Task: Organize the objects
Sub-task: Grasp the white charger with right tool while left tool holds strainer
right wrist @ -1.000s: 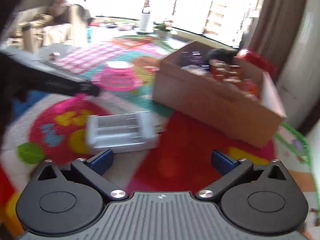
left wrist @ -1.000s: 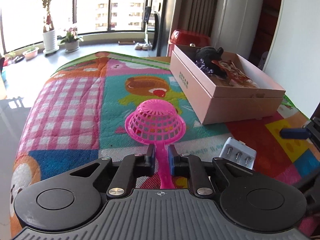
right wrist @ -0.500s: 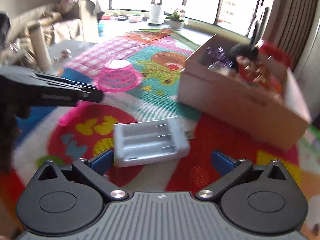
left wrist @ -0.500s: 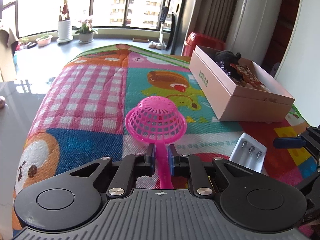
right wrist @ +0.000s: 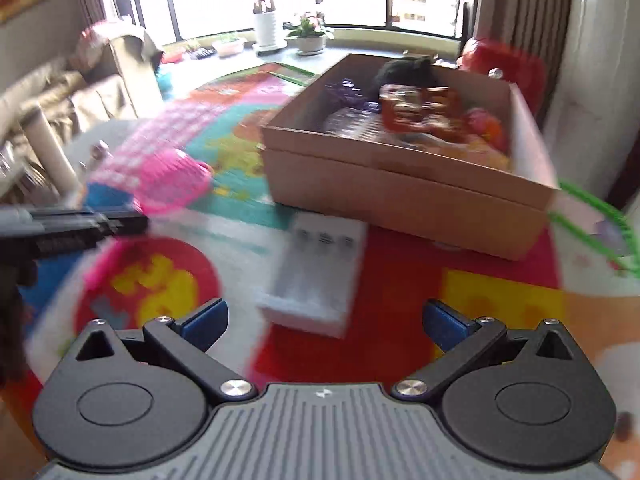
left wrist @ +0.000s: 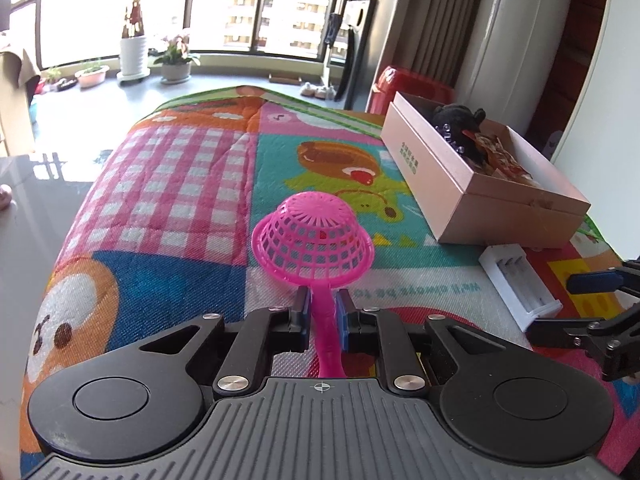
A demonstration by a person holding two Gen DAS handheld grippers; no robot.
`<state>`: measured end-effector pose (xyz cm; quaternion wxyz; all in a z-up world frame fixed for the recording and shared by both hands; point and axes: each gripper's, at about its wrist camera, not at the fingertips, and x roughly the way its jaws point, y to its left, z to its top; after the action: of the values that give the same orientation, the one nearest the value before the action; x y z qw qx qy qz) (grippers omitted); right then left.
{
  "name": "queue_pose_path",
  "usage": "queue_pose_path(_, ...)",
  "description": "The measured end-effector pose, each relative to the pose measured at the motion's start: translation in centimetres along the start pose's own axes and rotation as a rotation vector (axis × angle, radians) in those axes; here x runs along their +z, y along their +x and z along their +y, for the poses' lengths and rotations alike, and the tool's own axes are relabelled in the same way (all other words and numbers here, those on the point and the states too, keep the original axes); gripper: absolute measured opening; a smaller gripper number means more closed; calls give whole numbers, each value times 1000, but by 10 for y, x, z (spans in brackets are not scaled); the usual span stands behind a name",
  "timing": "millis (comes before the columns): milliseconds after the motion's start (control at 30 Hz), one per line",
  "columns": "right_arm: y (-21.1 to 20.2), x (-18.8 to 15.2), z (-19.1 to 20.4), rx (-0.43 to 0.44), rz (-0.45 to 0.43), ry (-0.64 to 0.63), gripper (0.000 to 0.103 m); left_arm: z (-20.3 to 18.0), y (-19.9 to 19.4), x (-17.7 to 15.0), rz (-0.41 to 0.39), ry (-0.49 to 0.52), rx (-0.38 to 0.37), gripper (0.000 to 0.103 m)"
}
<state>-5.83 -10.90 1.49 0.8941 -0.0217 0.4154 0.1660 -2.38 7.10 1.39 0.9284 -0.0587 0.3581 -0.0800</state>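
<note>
My left gripper point(left wrist: 323, 307) is shut on the handle of a pink plastic strainer point(left wrist: 314, 242), whose mesh bowl faces down over the colourful mat. The strainer also shows, blurred, in the right wrist view point(right wrist: 170, 182). A white battery charger point(left wrist: 519, 291) lies on the mat in front of an open cardboard box point(left wrist: 460, 196). My right gripper point(right wrist: 324, 322) is open and empty, just short of the charger point(right wrist: 320, 272), with the box point(right wrist: 408, 194) behind it. The box holds a black plush toy point(left wrist: 458, 120) and snack packets point(right wrist: 420, 114).
The colourful play mat point(left wrist: 180, 184) covers the table. A red container point(left wrist: 412, 86) stands behind the box. The mat's left edge drops to a glossy surface point(left wrist: 24, 216). A sofa point(right wrist: 60, 92) and potted plants point(left wrist: 176, 60) are beyond.
My left gripper has pulled back and risen with the strainer. My right gripper has swung right, toward the charger and the box; the charger now lies lengthwise ahead of it.
</note>
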Motion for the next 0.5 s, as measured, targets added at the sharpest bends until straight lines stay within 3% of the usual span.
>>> queue_pose_path(100,23,11,20,-21,-25,-61,103,-1,0,-1,1,-3,4,16)
queue_pose_path(167,38,18,33,-53,-5,-97,84,-1,-1,-1,5,-11,7,16)
queue_pose_path(200,35,18,37,-46,-14,-106,80,-1,-1,-1,7,-14,7,16)
queue_pose_path(267,26,15,45,4,3,-168,48,-2,-2,-2,8,-8,12,16)
queue_pose_path(500,-21,-18,29,31,12,-190,47,-20,-14,-13,10,83,29,16)
